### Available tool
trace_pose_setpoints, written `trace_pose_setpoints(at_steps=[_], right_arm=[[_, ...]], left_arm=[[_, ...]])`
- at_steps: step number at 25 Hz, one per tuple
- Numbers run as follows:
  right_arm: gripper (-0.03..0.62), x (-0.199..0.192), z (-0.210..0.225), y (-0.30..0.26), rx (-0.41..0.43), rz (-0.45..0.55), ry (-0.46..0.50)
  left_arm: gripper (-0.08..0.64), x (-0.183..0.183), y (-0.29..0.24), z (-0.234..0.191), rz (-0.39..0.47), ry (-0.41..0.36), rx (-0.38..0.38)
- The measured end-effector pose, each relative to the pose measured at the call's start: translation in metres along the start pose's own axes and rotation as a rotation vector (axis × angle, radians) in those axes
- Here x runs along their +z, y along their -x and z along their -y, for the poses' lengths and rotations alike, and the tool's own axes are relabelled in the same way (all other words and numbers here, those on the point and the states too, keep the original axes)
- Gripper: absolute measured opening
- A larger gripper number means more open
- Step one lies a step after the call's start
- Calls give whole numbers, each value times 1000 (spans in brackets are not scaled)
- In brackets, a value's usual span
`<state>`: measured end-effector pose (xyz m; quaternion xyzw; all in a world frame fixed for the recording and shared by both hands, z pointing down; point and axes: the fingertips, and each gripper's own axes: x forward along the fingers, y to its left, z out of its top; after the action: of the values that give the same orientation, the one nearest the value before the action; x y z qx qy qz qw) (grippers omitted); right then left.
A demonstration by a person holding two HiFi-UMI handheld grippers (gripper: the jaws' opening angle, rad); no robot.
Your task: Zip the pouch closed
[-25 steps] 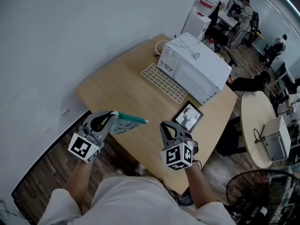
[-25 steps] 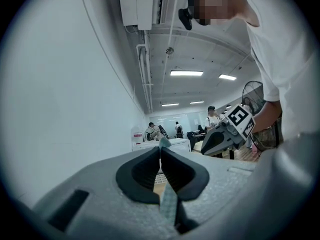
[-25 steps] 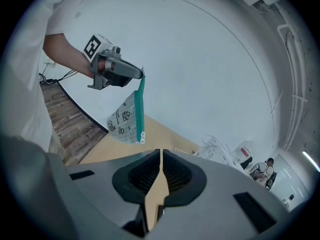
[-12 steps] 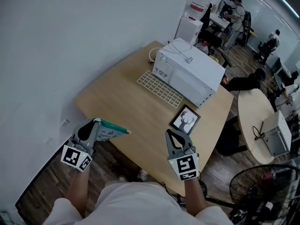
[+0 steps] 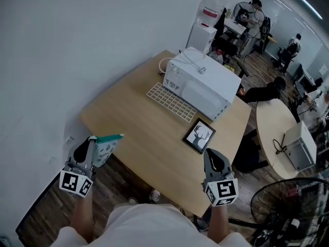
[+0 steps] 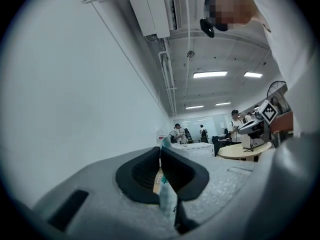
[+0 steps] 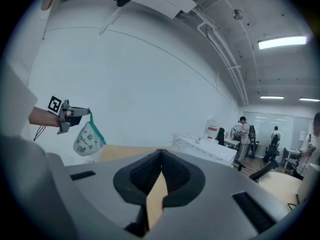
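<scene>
My left gripper (image 5: 91, 140) is shut on the pouch (image 5: 105, 146), a white printed bag with a teal top edge, and holds it in the air over the table's near left edge. In the left gripper view the jaws (image 6: 160, 153) pinch the pouch's edge (image 6: 167, 198) between them. My right gripper (image 5: 211, 153) hovers at the table's near right edge, shut and empty. The right gripper view has its jaws (image 7: 161, 153) closed on nothing, with the pouch (image 7: 88, 138) hanging from the left gripper (image 7: 82, 113) far to the left. The two grippers are well apart.
On the wooden table (image 5: 133, 122) stand a white boxy appliance (image 5: 203, 84) with a cable, a white grid rack (image 5: 169, 102) and a framed deer picture (image 5: 199, 136). A round table (image 5: 280, 138), a fan (image 5: 288, 215) and people at desks are to the right.
Both grippers have drawn apart and back toward me. The left carried the pouch left, off the table edge. The right moved right, rose and rolled, staying shut.
</scene>
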<state>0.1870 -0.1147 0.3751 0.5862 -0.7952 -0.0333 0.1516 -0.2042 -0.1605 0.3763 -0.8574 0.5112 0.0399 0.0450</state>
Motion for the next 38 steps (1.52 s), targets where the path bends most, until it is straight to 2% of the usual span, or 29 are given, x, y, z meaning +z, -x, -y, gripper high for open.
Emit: trace_pose_setpoints(at_steps=[6,12,20,38], right_arm=[[2,-18,37,28,-117,-31,-86],[2,-16,47,38,-151,-16,-105],[2,-5,41,29,-119,16,-102],[2,-11,41,14,-112,35,-138]], left_arm=[[18,-12,26,-18,-42,6,74],[18,-10,41,-27,-43,7,114],[18,7,34,-21,-2,-2,111],[18,10,25,-10,19,-1,95]])
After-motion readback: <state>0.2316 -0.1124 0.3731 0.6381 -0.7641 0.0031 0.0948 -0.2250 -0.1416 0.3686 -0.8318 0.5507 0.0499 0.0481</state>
